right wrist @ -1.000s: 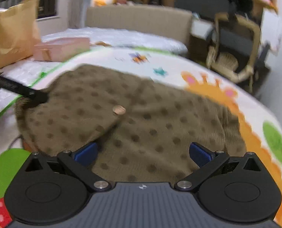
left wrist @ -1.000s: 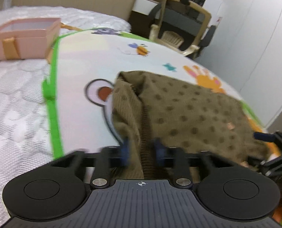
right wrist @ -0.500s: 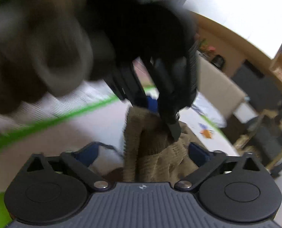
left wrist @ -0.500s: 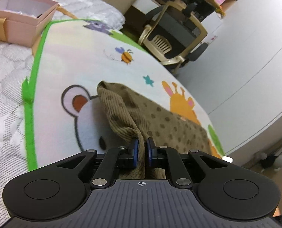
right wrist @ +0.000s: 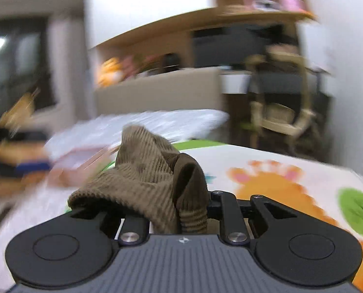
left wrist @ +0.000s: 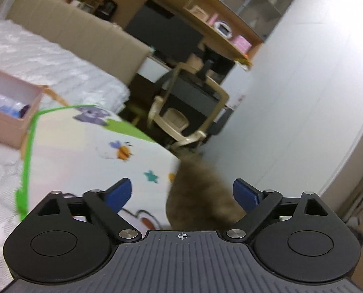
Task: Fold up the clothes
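The brown dotted corduroy garment (right wrist: 152, 178) is bunched up in my right gripper (right wrist: 179, 217), whose jaws are closed on the cloth and lift it above the cartoon play mat (right wrist: 279, 185). In the left wrist view my left gripper (left wrist: 181, 193) is open, its blue pads (left wrist: 119, 193) wide apart. A blurred brown lump of the garment (left wrist: 201, 195) shows between them, not gripped.
A pink open box (left wrist: 8, 112) sits on the white quilted bed (left wrist: 47, 58) at left. A beige chair (left wrist: 186, 119) stands beyond the mat's (left wrist: 83, 151) far edge, beside a white wall (left wrist: 303, 97). Shelves and a headboard are behind.
My left gripper has opened and let go of the garment. My right gripper has closed on the garment and lifted it. Both views have swung upward.
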`<state>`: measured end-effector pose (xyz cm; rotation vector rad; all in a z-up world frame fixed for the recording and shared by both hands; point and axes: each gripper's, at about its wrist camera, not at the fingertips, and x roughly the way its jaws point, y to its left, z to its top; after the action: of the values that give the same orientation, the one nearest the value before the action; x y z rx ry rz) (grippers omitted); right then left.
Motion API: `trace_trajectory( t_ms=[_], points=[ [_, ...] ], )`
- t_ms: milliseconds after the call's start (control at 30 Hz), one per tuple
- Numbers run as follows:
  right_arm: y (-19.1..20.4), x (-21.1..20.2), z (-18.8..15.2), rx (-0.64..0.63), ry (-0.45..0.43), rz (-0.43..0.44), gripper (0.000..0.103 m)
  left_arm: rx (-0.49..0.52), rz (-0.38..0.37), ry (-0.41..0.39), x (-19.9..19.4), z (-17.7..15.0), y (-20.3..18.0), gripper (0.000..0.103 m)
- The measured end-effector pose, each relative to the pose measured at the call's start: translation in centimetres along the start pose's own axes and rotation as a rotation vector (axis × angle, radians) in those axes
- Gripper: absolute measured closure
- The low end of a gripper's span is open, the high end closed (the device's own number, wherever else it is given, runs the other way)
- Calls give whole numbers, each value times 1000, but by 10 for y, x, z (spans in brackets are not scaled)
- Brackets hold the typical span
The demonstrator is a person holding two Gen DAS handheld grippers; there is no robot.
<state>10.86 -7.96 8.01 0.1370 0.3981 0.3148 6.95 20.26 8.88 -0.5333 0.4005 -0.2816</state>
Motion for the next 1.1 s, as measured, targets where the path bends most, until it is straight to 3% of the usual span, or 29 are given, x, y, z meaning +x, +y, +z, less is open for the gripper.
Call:
trace_trajectory(
  t_ms=[100,200,300,400,467,600,667,800,933,1000,1100],
  points=[
    [-60,-2,-14,115,73,-124,69,35,-13,79,29,-13,-19,8],
    [-96,-1,-40,153,177,-220,69,72,-15,175,67,-32,-38,8],
    [-118,-3,-60,170,246,-235,69,109,12,247,104,-50,-53,8],
    [-126,-7,-65,126,263,-234,65,164,48,218,132,-59,-68,8],
    [-127,-6,-63,83,266,-235,64,187,28,182,148,-56,-77,9],
    [-131,-12,-58,47,263,-204,64,192,-60,159,167,-52,-88,39],
    [-132,-24,-46,48,213,-159,64,209,-114,192,182,-53,-92,43],
    [-141,-31,-4,44,73,-116,61,249,-163,347,233,-69,-97,44],
    [-149,-12,38,36,-6,-77,57,361,-183,419,261,-88,-104,44],
    [-151,10,55,44,2,-29,47,422,-193,450,273,-98,-108,39],
    [-151,64,63,62,93,55,46,464,-208,457,269,-102,-110,37]
  ],
)
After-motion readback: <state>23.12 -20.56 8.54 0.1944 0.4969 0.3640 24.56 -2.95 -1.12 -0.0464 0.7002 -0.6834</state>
